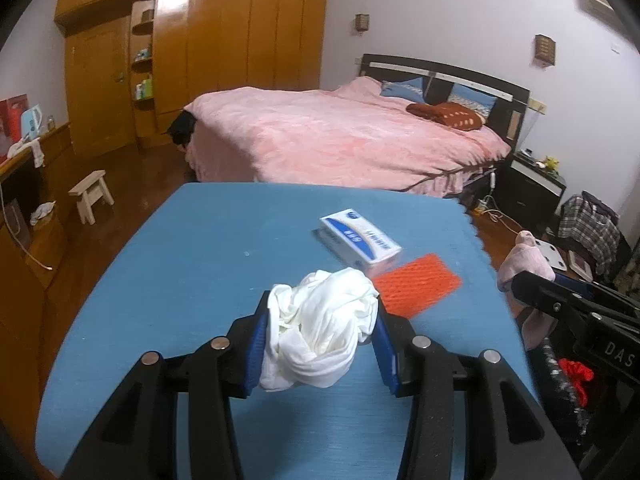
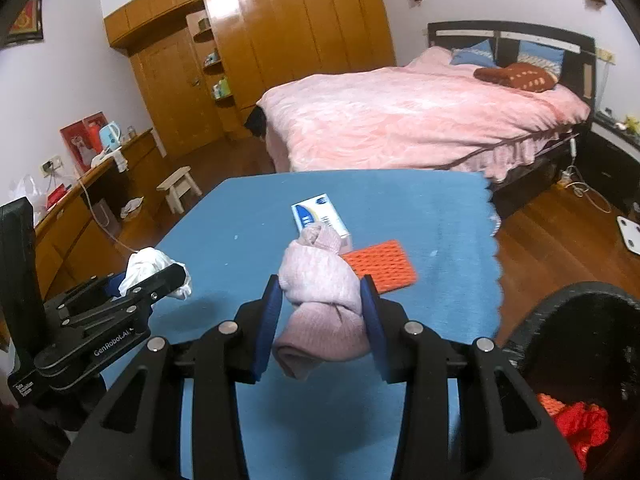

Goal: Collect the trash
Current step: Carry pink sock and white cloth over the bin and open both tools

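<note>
My left gripper (image 1: pixel 320 320) is shut on a crumpled white cloth wad (image 1: pixel 324 332), held above the blue table (image 1: pixel 180 260). In the right wrist view my right gripper (image 2: pixel 322 300) is shut on a knotted pale pink cloth (image 2: pixel 320 296), also off the table. The left gripper with its white wad (image 2: pixel 154 266) shows at the left of that view. The pink cloth (image 1: pixel 524 260) and the right gripper's black frame appear at the right edge of the left wrist view. A white and blue box (image 1: pixel 360 240) and an orange mesh piece (image 1: pixel 416 288) lie on the table beyond both grippers.
A black bin (image 2: pixel 576 320) with red and orange scraps (image 2: pixel 576 424) inside stands off the table's right side. Beyond the table is a bed with a pink cover (image 1: pixel 340 136), a wooden wardrobe (image 1: pixel 220 48), a small stool (image 1: pixel 90 194) and a white floor scale (image 2: pixel 630 234).
</note>
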Demonstrator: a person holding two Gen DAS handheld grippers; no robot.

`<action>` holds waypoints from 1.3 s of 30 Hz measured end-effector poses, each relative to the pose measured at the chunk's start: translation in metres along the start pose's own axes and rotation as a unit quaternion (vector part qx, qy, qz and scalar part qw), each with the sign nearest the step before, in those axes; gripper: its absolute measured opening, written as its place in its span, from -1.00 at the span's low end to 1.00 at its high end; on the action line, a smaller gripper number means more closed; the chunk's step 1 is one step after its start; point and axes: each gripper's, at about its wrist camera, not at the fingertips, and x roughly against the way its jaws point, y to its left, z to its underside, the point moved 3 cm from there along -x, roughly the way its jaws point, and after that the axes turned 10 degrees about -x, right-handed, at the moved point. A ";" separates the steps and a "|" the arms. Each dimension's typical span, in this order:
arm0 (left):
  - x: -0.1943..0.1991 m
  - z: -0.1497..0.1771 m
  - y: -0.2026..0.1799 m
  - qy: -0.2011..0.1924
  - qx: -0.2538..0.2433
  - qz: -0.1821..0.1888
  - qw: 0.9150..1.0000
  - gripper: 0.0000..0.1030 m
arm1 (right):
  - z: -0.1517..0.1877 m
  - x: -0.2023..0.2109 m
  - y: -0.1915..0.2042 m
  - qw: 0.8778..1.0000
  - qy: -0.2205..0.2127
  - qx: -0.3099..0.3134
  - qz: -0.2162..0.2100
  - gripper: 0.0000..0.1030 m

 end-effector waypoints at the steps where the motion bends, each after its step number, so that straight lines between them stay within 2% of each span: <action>1: 0.001 -0.001 -0.005 -0.001 -0.002 0.004 1.000 -0.11 | 0.000 0.005 -0.003 1.000 -0.004 0.001 0.004 -0.24; 8: 0.013 -0.010 -0.035 -0.015 -0.018 0.029 0.999 -0.11 | 0.002 0.039 -0.035 0.999 -0.026 -0.021 0.027 -0.24; 21: 0.034 -0.022 -0.106 -0.036 -0.059 0.085 0.994 -0.10 | 0.015 0.112 -0.105 0.991 -0.069 -0.060 0.096 -0.24; 39: 0.047 -0.029 -0.228 -0.057 -0.136 0.186 0.972 -0.09 | 0.046 0.178 -0.196 0.970 -0.100 -0.126 0.184 -0.24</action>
